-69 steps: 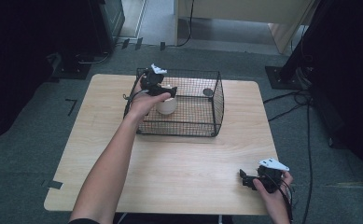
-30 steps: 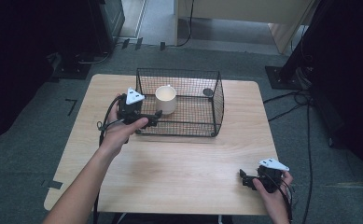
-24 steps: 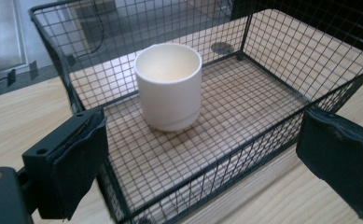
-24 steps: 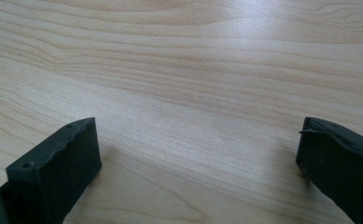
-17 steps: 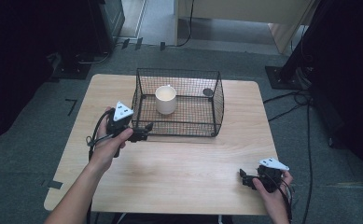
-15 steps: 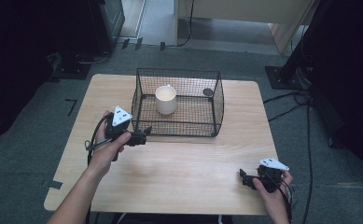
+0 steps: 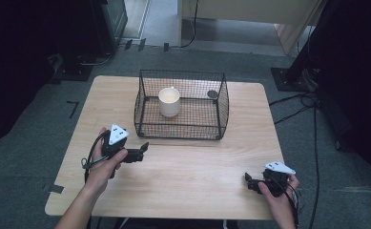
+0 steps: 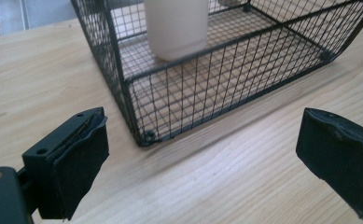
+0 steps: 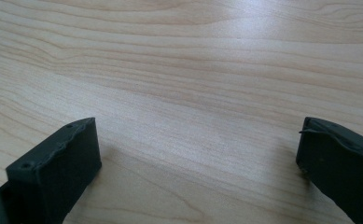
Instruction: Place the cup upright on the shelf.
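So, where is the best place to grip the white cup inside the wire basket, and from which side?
Probably from above: the wire basket is open on top, and its mesh walls block any side approach. The white cup stands upright, so close the jaws of the left gripper, the nearer one, over its rim.

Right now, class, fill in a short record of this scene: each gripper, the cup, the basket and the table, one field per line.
left gripper: open, empty, over the table just outside the basket's near left corner
right gripper: open, empty, low over the table's near right part
cup: white, upright, inside the basket toward its left side
basket: black wire, open top, on the table's far half
table: light wood
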`<state>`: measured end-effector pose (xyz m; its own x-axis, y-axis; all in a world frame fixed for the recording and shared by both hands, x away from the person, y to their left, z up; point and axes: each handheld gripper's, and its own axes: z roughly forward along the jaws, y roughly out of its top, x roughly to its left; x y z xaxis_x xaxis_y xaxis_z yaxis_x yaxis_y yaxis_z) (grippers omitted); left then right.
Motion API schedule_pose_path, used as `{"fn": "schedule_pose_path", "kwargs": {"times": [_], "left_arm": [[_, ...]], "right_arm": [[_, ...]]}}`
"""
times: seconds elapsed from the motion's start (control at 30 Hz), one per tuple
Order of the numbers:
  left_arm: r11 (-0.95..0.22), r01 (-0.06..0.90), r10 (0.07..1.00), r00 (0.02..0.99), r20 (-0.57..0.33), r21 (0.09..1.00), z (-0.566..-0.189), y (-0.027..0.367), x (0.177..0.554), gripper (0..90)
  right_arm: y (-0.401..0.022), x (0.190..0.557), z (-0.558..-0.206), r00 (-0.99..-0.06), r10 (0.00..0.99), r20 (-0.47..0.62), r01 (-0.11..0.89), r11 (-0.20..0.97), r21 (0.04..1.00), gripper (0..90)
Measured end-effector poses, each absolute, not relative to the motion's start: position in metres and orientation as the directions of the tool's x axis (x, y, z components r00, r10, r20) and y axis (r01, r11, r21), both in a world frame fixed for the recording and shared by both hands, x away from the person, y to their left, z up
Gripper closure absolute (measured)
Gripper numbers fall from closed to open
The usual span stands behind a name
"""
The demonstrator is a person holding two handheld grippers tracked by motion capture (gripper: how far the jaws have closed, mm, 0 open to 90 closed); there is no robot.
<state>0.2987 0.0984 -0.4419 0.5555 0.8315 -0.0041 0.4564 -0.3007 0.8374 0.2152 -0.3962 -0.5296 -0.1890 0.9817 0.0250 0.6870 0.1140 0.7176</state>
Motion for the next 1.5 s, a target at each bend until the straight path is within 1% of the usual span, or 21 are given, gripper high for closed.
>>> {"fn": "schedule_pose_path", "kwargs": {"times": [0.23, 0.43, 0.6, 0.8, 0.97, 1.2, 1.33, 1.37, 1.43, 1.5], "left_arm": [[-0.308, 0.471, 0.840, 0.542, 0.004, 0.827, -0.457, 0.109, 0.289, 3.2], [-0.300, 0.498, 0.847, 0.531, -0.013, 0.814, -0.469, 0.121, 0.284, 3.1], [-0.314, 0.509, 0.848, 0.529, -0.003, 0.802, -0.479, 0.129, 0.278, 3.1], [-0.309, 0.539, 0.859, 0.512, -0.014, 0.784, -0.497, 0.141, 0.271, 3.1], [-0.297, 0.561, 0.870, 0.492, -0.022, 0.773, -0.507, 0.153, 0.267, 3.1], [-0.297, 0.598, 0.891, 0.455, -0.010, 0.745, -0.518, 0.171, 0.263, 3.1], [-0.284, 0.610, 0.903, 0.430, -0.008, 0.739, -0.519, 0.182, 0.262, 3.1], [-0.275, 0.621, 0.909, 0.416, -0.011, 0.734, -0.519, 0.185, 0.263, 3.1], [-0.287, 0.647, 0.919, 0.394, 0.013, 0.706, -0.521, 0.190, 0.264, 3.2], [-0.283, 0.655, 0.922, 0.388, 0.009, 0.700, -0.521, 0.194, 0.265, 3.2]], "right_arm": [[-0.396, 0.215, -0.530, -0.189, 0.982, 0.025, 0.687, 0.114, 0.718, 0.0], [-0.396, 0.215, -0.530, -0.189, 0.982, 0.025, 0.687, 0.113, 0.718, 0.0], [-0.396, 0.215, -0.530, -0.189, 0.982, 0.025, 0.687, 0.114, 0.718, 0.0], [-0.396, 0.215, -0.530, -0.189, 0.982, 0.025, 0.687, 0.114, 0.718, 0.0], [-0.396, 0.215, -0.530, -0.188, 0.982, 0.025, 0.687, 0.113, 0.718, 0.0], [-0.396, 0.215, -0.530, -0.188, 0.982, 0.025, 0.687, 0.113, 0.718, 0.0], [-0.396, 0.215, -0.530, -0.189, 0.982, 0.025, 0.687, 0.114, 0.718, 0.0], [-0.396, 0.215, -0.530, -0.188, 0.982, 0.025, 0.687, 0.113, 0.717, 0.0], [-0.396, 0.215, -0.530, -0.189, 0.982, 0.025, 0.687, 0.114, 0.717, 0.0], [-0.396, 0.215, -0.530, -0.189, 0.982, 0.025, 0.687, 0.114, 0.718, 0.0]]}}
